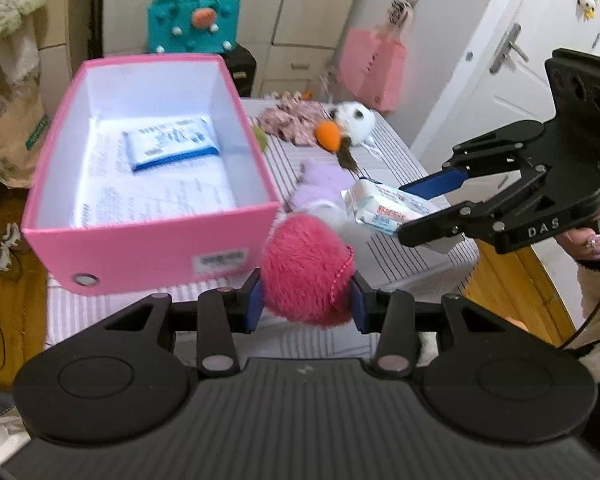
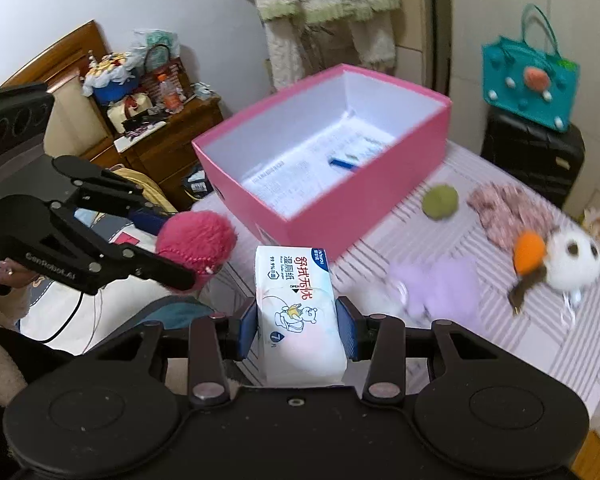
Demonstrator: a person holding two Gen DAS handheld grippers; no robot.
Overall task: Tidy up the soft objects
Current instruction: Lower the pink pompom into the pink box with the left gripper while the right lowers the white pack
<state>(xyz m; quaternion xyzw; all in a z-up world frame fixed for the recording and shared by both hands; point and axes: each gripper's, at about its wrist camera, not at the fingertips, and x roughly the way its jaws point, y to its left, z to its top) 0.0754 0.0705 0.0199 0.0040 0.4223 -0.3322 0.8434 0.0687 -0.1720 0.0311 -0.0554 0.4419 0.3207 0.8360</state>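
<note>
I have both hands loaded. My left gripper (image 1: 306,306) is clamped on a pink plush ball (image 1: 306,270), held just off the near corner of the pink box (image 1: 148,248). My right gripper (image 2: 298,330) is squeezing a pack of wet wipes (image 2: 296,312), held above the striped table (image 2: 540,332) just short of the box's side. The box already holds one tissue pack (image 1: 172,144) lying flat on printed paper.

I judge this as the carry step: both items are picked up, neither yet dropped in. Next I need to bring each one over the rim and let go inside, one at a time so the grippers don't collide. Left on the table are a purple plush (image 2: 440,288), a white toy bird (image 2: 568,260), a green ball (image 2: 440,202) and a floral cloth (image 2: 508,212).
</note>
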